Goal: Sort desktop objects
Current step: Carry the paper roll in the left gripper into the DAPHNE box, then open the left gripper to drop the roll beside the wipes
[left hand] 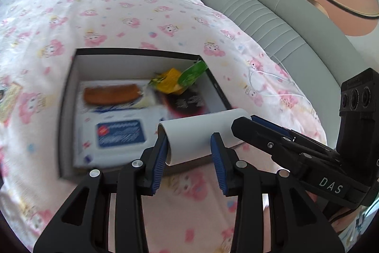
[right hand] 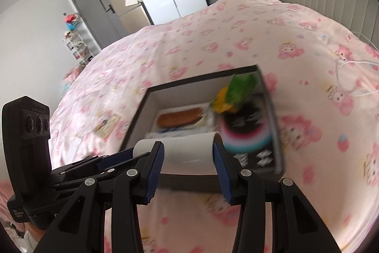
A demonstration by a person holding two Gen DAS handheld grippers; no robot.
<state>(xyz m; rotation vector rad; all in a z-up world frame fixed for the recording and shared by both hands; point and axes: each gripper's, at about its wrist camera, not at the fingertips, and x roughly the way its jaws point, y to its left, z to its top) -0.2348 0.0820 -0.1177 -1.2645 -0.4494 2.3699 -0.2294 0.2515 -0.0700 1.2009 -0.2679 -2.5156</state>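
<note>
With both the left gripper (left hand: 189,153) and right gripper (right hand: 188,153) clamping one white cylinder (left hand: 203,132) above the open box (left hand: 68,87), uneven release may tip it out.

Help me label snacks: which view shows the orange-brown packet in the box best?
The left wrist view: the orange-brown packet lies unobstructed and larger in the box. The right wrist view shows it smaller, blurrier, partly behind the white roll.

Motion blur smears the box (left hand: 71,110) contents, leaving the blue-labelled packet (left hand: 120,134) print unreadable.
</note>
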